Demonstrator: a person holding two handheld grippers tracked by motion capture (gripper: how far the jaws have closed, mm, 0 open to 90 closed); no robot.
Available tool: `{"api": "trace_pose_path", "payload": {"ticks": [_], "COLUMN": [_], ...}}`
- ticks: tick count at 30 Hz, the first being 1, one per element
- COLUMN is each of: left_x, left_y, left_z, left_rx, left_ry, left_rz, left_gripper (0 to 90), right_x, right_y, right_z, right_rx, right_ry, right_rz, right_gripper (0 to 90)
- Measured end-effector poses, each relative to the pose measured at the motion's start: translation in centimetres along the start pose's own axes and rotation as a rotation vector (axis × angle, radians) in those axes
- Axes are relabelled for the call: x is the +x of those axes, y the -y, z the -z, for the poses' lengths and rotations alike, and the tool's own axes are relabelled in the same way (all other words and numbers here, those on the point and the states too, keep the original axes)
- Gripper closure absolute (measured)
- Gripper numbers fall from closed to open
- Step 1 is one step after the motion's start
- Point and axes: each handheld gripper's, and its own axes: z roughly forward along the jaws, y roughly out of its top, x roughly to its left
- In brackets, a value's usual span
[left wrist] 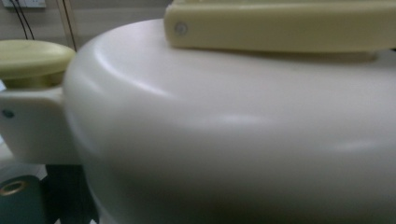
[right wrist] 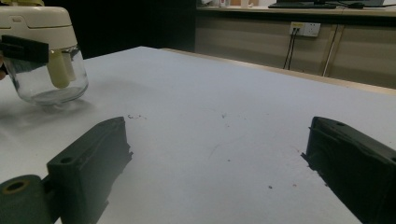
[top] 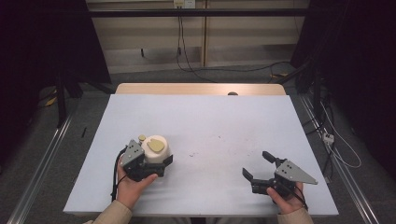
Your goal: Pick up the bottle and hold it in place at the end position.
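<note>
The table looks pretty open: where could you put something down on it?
Most of the table is bare: the far half up to the wooden edge, and the wide middle between the jar and the right gripper, with only small specks there. The near-left corner is crowded, where the left gripper meets the jar.

A fixed high view looks forward and down over the whole white table, the person's forearms entering at its bottom edge. The left gripper view sits pressed close against a cream-lidded jar, too near for focus. The right gripper view looks low across the tabletop toward the far wall, catching the same jar well off at its upper left.
</note>
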Motion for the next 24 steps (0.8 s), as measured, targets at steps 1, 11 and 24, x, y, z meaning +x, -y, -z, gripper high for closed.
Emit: {"api": "trace_pose_path", "payload": {"ticks": [1, 11, 24], "left_x": [0.1, 0.0, -0.1], "left_y": [-0.1, -0.7, -1.6], "left_z": [-0.1, -1.2, -2.5], "left_rx": [0.002, 0.001, 0.011], "left_ry": [0.002, 0.006, 0.01], "left_rz": [-0.003, -0.006, -0.019], "left_gripper": [5.5, 5.5, 5.5], "right_x": [0.0, 0.0, 0.0], "right_y": [0.0, 0.0, 0.0], "right_z": [0.0, -0.1, 0.0], "right_rx": [0.0, -0.001, -0.001], "right_ry": [0.0, -0.003, -0.004], "right_rz": [0.001, 0.001, 0.002], "right_gripper": [5.1, 5.1, 5.1]}}
